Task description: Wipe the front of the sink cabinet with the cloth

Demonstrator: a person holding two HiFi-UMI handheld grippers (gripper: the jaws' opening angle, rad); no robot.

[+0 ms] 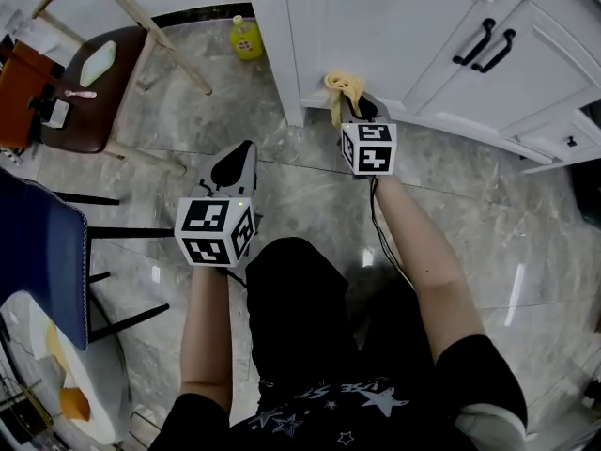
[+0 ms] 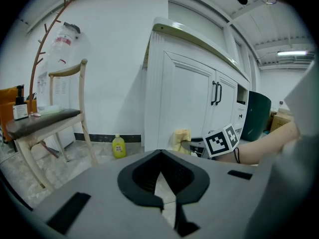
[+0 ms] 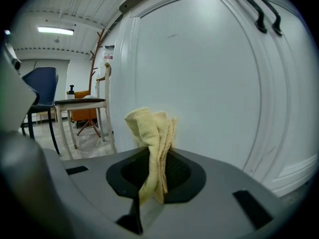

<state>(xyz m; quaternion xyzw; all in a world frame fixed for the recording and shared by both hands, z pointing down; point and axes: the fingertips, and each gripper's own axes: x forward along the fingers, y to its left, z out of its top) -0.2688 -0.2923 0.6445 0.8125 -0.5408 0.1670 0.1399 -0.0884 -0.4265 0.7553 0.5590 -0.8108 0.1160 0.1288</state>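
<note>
right gripper view shows the cloth (image 3: 151, 133) pinched between the closed jaws of the right gripper (image 3: 149, 180), its bunched yellow folds standing proud of the tips, presumably so that fabric rather than plastic is what meets the sink cabinet (image 3: 209, 78); the folds are held right at the flat white door panel, though contact itself cannot be confirmed. in the head view the cloth is seen low on the panel, near its lower left corner and close to the cabinet's end post. the left gripper (image 1: 242, 156) is held back over the floor (image 1: 451, 186), well apart from the cabinet, its jaws drawn together on nothing, probably so that the wiping arm is unobstructed. most of the front is judged not yet covered. open room is offered upward and rightward across the panel; the raised moulding and the black handles (image 1: 484, 43) would have to be worked round. a yellow bottle (image 1: 245, 38) and a chair (image 1: 103, 111) stand beyond the cabinet's left end, so leftward room is limited
</note>
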